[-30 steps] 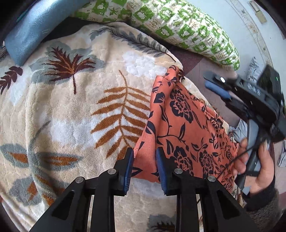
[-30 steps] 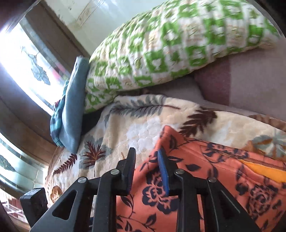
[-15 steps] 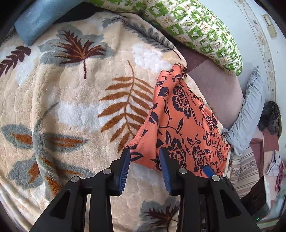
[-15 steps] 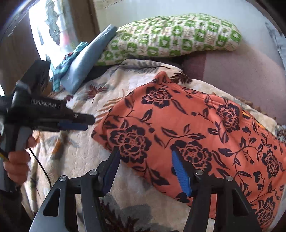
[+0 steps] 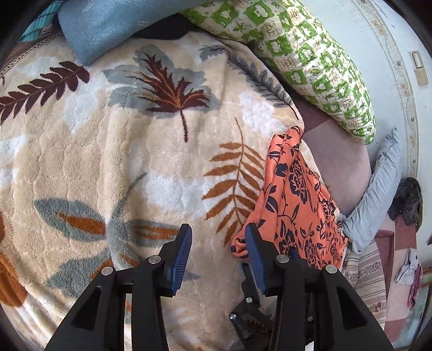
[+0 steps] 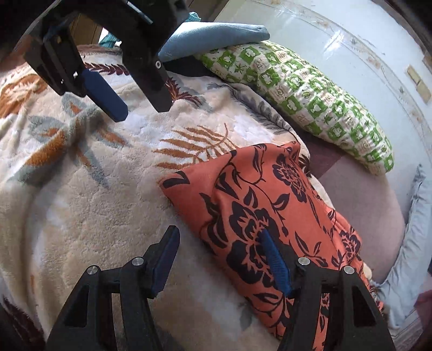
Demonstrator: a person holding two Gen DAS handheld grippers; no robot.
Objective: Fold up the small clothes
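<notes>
An orange garment with a black flower print (image 5: 294, 205) lies folded on a cream leaf-patterned blanket (image 5: 135, 162); it also shows in the right wrist view (image 6: 259, 205). My left gripper (image 5: 217, 243) is open and empty above the blanket, just left of the garment's near corner; it also shows at the top left of the right wrist view (image 6: 129, 94). My right gripper (image 6: 218, 248) is open wide and empty, low over the garment's near left edge, its right finger (image 6: 275, 262) over the cloth. Part of the right gripper shows below the left one (image 5: 251, 305).
A green and white checked pillow (image 5: 310, 59) and a blue pillow (image 5: 108, 24) lie at the far edge of the blanket. A bare mauve mattress (image 6: 359, 205) and a grey pillow (image 5: 378, 194) are on the right, by a pale wall (image 6: 351, 54).
Both grippers have opened wider. The left gripper has let go of the garment's corner and drawn back to the left. The right gripper has come down close over the garment's near left edge.
</notes>
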